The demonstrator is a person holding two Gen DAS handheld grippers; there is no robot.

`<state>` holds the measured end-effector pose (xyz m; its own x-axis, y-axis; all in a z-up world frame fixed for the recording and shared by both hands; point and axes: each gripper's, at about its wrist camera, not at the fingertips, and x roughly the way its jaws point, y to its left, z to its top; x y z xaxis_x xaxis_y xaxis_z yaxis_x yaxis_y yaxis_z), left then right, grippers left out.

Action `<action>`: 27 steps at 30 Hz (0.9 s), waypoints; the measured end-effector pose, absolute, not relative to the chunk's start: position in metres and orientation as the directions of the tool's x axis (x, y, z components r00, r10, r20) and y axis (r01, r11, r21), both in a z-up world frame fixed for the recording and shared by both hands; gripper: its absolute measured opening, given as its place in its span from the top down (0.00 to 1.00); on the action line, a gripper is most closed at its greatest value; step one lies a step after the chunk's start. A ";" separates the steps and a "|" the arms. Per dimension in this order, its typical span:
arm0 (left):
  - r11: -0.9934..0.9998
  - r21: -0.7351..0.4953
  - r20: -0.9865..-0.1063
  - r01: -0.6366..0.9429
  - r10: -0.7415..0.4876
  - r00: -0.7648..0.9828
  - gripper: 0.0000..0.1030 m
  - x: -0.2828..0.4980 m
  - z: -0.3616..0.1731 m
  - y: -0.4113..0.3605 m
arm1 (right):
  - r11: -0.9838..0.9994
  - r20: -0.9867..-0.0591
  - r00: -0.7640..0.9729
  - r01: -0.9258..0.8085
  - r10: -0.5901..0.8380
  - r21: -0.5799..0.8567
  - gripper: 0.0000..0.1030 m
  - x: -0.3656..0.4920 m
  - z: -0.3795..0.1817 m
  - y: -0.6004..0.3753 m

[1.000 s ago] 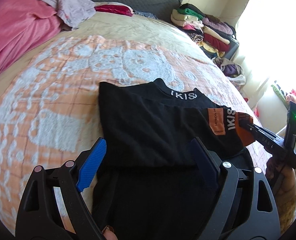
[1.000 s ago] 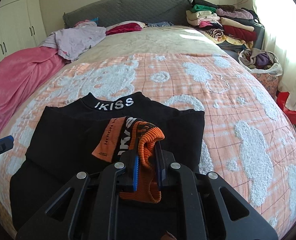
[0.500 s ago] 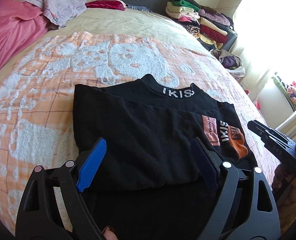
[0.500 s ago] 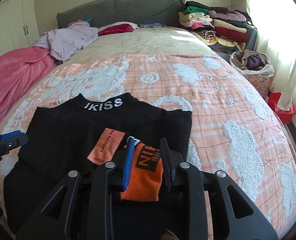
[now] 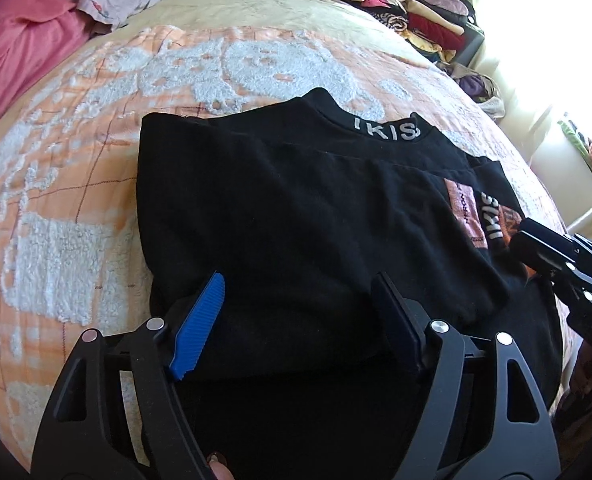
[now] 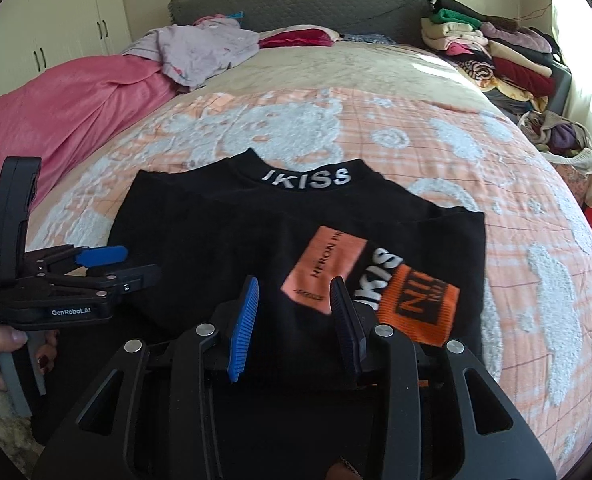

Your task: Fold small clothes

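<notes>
A black sweater (image 5: 296,220) with a white "IKISS" collar lies flat on the bed, both sleeves folded across its front; it also shows in the right wrist view (image 6: 224,248). The right sleeve's orange cuff (image 6: 415,308) lies flat on the body. My left gripper (image 5: 299,300) is open and empty over the sweater's lower left part; it also shows in the right wrist view (image 6: 112,264). My right gripper (image 6: 294,300) is open and empty just above the sweater, left of the cuff; its tip shows in the left wrist view (image 5: 551,252).
The sweater rests on an orange and white fleece blanket (image 6: 515,200). A pink blanket (image 6: 64,120) and a lilac garment (image 6: 200,48) lie at the far left. Folded clothes (image 6: 495,52) are stacked at the far right, with a bag of clothes (image 6: 555,140) below.
My right gripper has let go of the orange cuff, opened wider and shifted left. The cuff now lies flat on the sweater. My left gripper has moved lower and closer over the sweater.
</notes>
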<state>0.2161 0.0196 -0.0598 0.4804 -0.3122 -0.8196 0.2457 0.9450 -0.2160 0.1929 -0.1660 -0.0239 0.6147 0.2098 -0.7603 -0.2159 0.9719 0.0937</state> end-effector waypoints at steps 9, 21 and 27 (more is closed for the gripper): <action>0.941 -0.230 -0.811 0.249 -0.326 0.485 0.33 0.214 -0.061 0.024 | 0.986 -0.828 0.540 -0.146 0.149 0.082 0.65 0.202 -0.051 -0.178; 0.939 -0.244 -0.808 0.243 -0.335 0.485 0.33 0.213 -0.061 0.027 | 0.988 -0.827 0.541 -0.106 0.149 0.109 0.69 0.197 -0.063 -0.184; 0.943 -0.229 -0.811 0.241 -0.322 0.488 0.33 0.210 -0.059 0.025 | 0.985 -0.810 0.561 -0.105 0.174 0.139 0.61 0.185 -0.051 -0.183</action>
